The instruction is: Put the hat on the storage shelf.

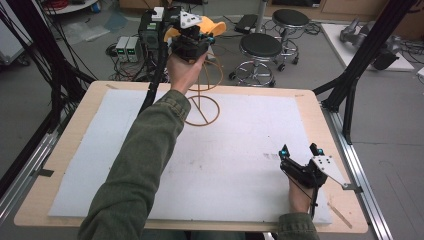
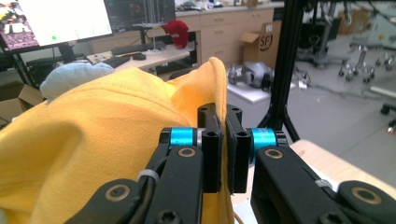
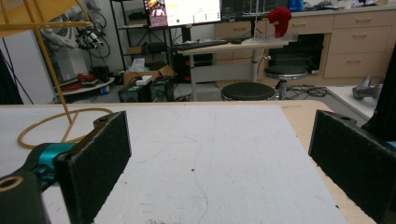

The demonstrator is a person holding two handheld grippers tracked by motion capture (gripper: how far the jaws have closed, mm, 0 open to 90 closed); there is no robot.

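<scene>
the left claw [image 1: 196, 31] is gripping a yellow cap [image 2: 107, 126] above the wire stand [image 1: 202, 110], while the right claw [image 1: 300, 151] is resting open on the desk [image 1: 75, 125].

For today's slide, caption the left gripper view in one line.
Left tongs pinch the edge of a yellow cap, lab desks and monitor behind.

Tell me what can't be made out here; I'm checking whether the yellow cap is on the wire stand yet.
- Top of the wire stand: in the high view the left gripper and hand cover it.
- Whether the yellow cap touches the stand: the left gripper view shows cloth pinched between shut jaws, hiding what lies beyond.
- Stand's upper part: cut off by the right gripper view's top edge; right gripper rests open.
</scene>
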